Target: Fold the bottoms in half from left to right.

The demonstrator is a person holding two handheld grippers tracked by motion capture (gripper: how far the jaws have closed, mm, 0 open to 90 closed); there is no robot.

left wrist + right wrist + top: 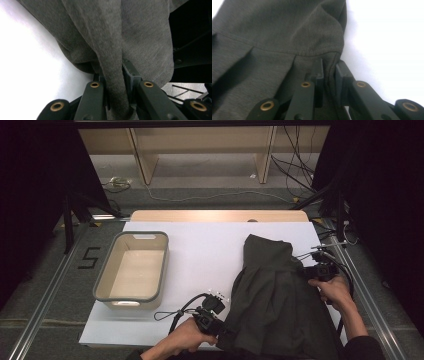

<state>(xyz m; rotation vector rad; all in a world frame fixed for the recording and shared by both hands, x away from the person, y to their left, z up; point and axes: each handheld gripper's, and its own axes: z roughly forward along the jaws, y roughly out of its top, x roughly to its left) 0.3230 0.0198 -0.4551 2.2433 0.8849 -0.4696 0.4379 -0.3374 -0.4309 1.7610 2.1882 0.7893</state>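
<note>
Garment [275, 295] — dark grey, pleated — lies spread on the white table [210, 250] at the 4 o'clock area of the high view, its near edge hanging over the table's front. Left gripper [216, 329] is clamped on a bunched fold at the garment's 8 o'clock edge. Right gripper [307, 272] is clamped on its 2 o'clock edge near the seam. Grey-rimmed bin [102, 280] stands at 9 o'clock, well apart.

1. The left claw [218, 324] is sitting low at the near edge, its jaws pinching closed on a fold of cloth.
2. The right claw [306, 271] is reaching farther forward, its jaws clamping cloth too.
3. Both forearms are coming in from below.
</note>
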